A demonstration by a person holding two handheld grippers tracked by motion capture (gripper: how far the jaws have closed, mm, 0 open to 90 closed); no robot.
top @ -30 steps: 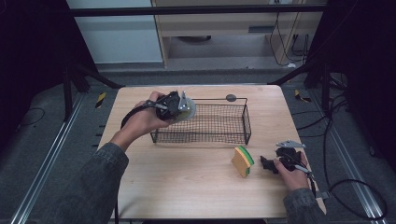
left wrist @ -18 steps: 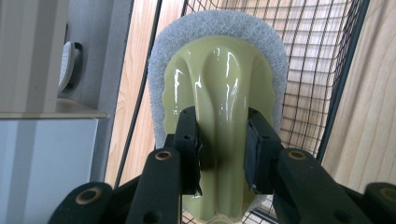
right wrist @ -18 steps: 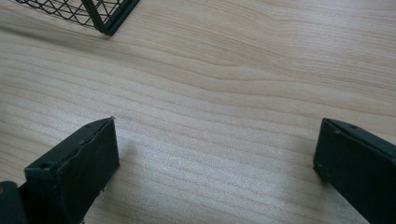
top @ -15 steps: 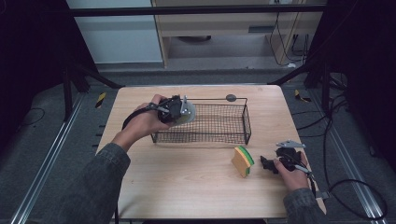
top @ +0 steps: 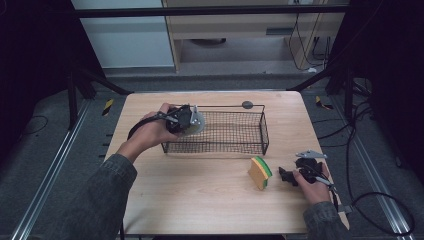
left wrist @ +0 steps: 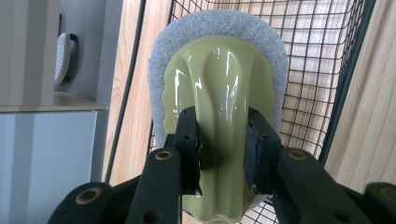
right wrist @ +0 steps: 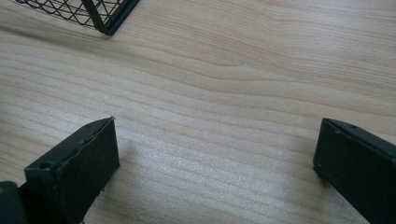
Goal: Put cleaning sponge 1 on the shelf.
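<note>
My left gripper (top: pixel 184 120) is shut on a scrubber (top: pixel 196 122) with a glossy pale green handle (left wrist: pixel 219 84) and a grey-white fibre pad (left wrist: pixel 275 42). It holds the scrubber on edge over the left end of a black wire basket (top: pixel 264 131). In the left gripper view the two black pads (left wrist: pixel 189 140) press on the handle's narrow waist, with the basket mesh (left wrist: pixel 322 70) behind. A yellow and green sponge (top: pixel 260 172) stands on edge on the wooden table (top: pixel 200 195). Just right of the sponge, my right gripper (top: pixel 289 176) rests low on the table, open, with bare wood (right wrist: pixel 233 70) between its jaws.
A small dark round object (top: pixel 247 104) sits on the table behind the basket. A basket corner (right wrist: pixel 102 14) shows at the top left of the right gripper view. The table edges drop to a grey floor with metal rails (top: pixel 50 180) at either side.
The left hand with the scrubber has sunk slightly toward the basket's left end. The right gripper and the sponge have not moved.
</note>
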